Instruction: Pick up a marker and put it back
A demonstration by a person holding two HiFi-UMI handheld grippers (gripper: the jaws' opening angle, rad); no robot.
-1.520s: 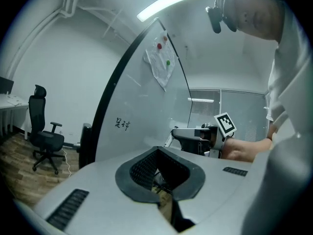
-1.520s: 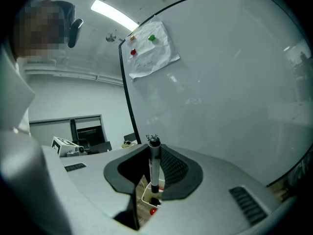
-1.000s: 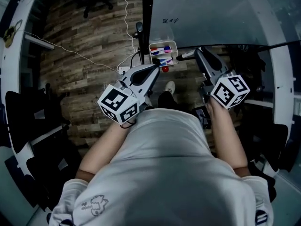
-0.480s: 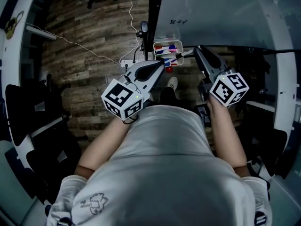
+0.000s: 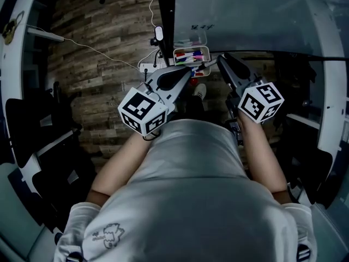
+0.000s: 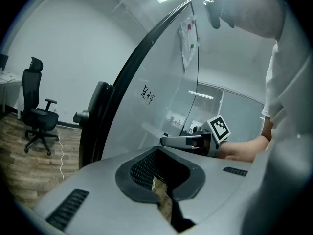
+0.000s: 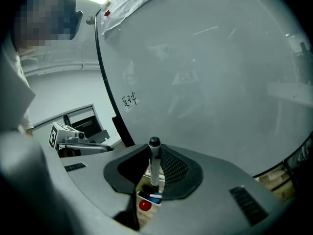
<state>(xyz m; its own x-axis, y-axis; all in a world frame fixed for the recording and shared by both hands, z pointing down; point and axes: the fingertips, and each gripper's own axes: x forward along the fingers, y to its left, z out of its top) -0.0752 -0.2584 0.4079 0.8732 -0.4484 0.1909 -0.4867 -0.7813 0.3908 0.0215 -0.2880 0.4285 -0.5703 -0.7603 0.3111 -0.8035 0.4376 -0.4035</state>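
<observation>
My right gripper is shut on a white marker with a black cap, held upright in front of the whiteboard. Below it, the white marker tray holds a blue marker, and a red ball is beside it. The head view shows the tray with several coloured markers at the whiteboard's foot, and the right gripper just to its right. My left gripper is shut with nothing in it, just below the tray. The left gripper points at the board's edge.
The whiteboard's black frame rises just left of the tray. A power strip and a white cable lie on the wooden floor at the left. A black office chair stands far left. The person's shoe is beneath the grippers.
Both grippers have moved forward toward the tray. The right gripper's tip, with the marker, has swung left and closer to the tray's right side.
</observation>
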